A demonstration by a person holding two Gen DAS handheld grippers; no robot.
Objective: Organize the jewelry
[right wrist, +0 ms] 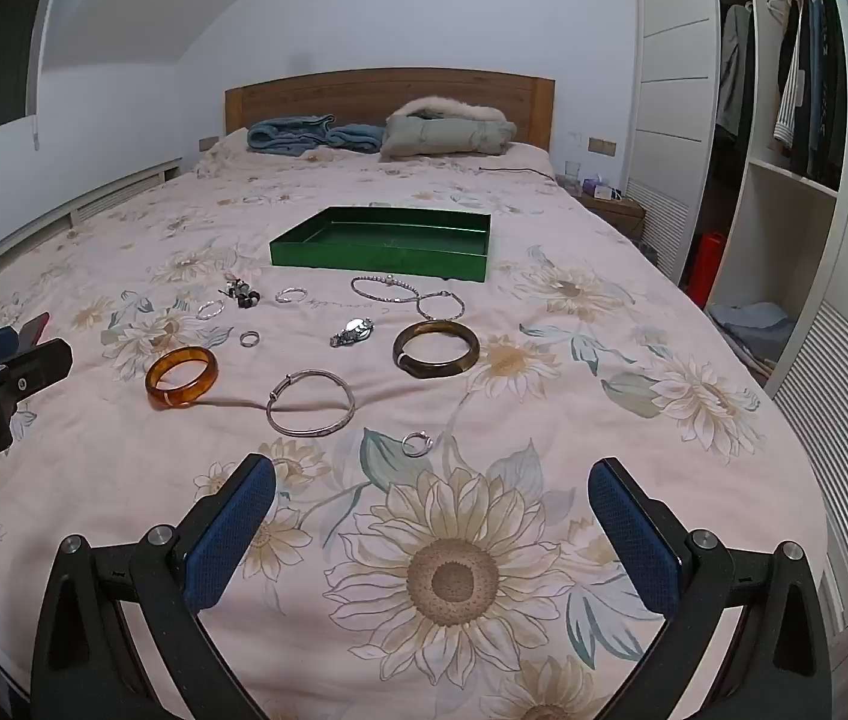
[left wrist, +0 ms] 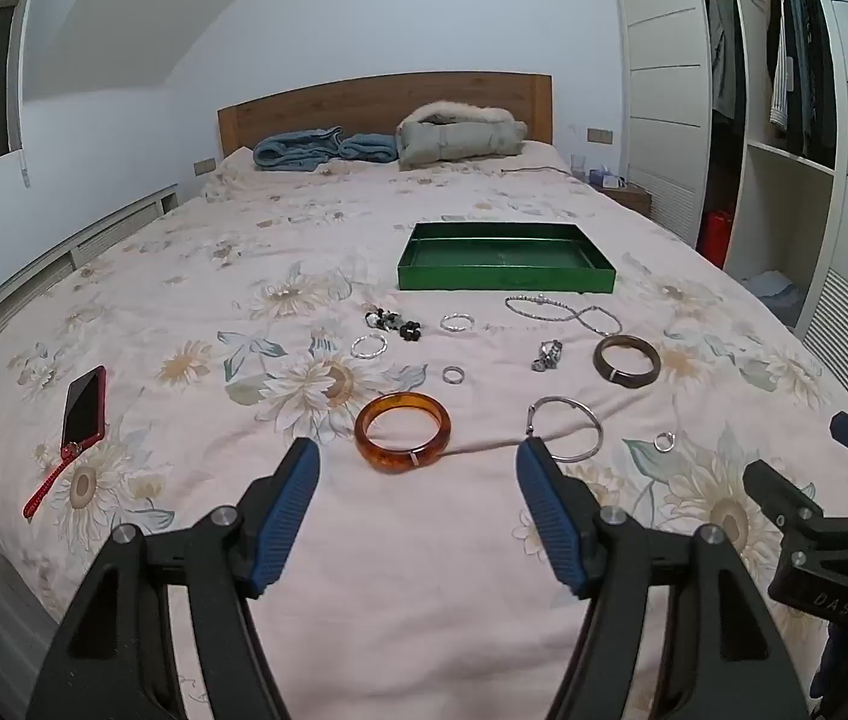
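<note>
Jewelry is all still loose on the bed (left wrist: 363, 600), spread in a band just in front of the green tray (left wrist: 505, 285), which looks empty, so I'd say sorting hasn't really started yet. Going left to right: a red phone (left wrist: 84, 405) sits well off to the side, then a small silver hoop (left wrist: 368, 346) and a dark beaded piece (left wrist: 392, 322), the amber bangle (left wrist: 402, 431) closest to the left gripper (left wrist: 417, 462), a small ring (left wrist: 453, 375), another silver hoop (left wrist: 458, 322), the thin silver bangle (left wrist: 565, 429), a watch (left wrist: 545, 355), a silver chain necklace (left wrist: 562, 312), the dark brown bangle (left wrist: 626, 360) and a tiny ring (left wrist: 664, 441) out right. Left gripper is wide open with nothing in it, pointing down at the amber bangle; right gripper (right wrist: 433, 495) is spread wide and empty too, hovering near the tiny ring (right wrist: 417, 443). Next move is probably dropping the left one over the amber bangle's rim, pinching it, then carrying it to the tray. Plenty of open bedspread in the middle for that. Only snags: the soft cover gives under thin pieces, and the thin silver bangle lies just beside the amber one.
</note>
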